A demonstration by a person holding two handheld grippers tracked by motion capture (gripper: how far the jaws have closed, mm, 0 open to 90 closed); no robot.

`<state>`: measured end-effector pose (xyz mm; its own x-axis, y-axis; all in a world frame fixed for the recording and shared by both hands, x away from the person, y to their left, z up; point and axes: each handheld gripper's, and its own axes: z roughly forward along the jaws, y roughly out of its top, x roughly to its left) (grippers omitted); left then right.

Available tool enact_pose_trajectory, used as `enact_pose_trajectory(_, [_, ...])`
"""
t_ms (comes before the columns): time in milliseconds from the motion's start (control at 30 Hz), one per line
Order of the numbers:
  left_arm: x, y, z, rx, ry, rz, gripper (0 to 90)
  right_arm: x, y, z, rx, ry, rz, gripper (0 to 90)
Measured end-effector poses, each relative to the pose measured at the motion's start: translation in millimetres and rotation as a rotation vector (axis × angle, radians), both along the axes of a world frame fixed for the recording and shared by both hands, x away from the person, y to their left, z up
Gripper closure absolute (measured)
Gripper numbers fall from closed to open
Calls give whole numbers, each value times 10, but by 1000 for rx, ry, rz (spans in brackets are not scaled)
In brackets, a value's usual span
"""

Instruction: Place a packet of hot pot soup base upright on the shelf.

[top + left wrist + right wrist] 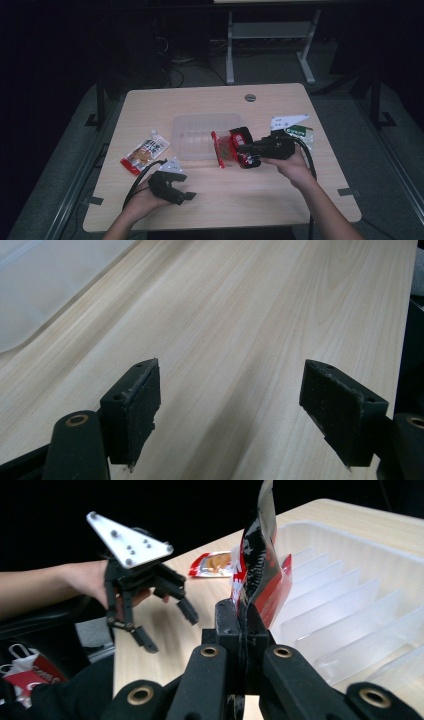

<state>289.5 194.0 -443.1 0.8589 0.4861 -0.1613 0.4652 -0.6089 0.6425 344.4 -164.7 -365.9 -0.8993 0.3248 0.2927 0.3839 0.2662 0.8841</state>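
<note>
My right gripper (244, 148) (243, 622) is shut on a red and black snack packet (231, 148) (257, 565), held upright at the near right corner of a clear plastic tray (200, 131) (350, 600) with ribbed slots. My left gripper (184, 196) (230, 410) stands open over bare wood near the table's front left, with nothing between its jaws; the right gripper view shows the left gripper (165, 625) across the table. A red and white spout pouch (145, 151) (212, 563) lies flat left of the tray.
A green and white packet (298, 133) lies right of my right hand. The wooden table (250, 195) has a round cable hole (250, 97) at its far edge. A white desk frame (270, 35) stands behind on the dark floor.
</note>
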Motion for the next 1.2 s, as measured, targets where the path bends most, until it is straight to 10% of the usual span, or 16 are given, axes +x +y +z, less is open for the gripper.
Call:
enact_pose_trajectory(633, [20,38,-14,-8,4,20,244,411,50,45,12,-12,-111,900])
enact_pose_trajectory(1200, [19,36,-22,2,2,12,246,468,183,-74,-3,-5,-115,900])
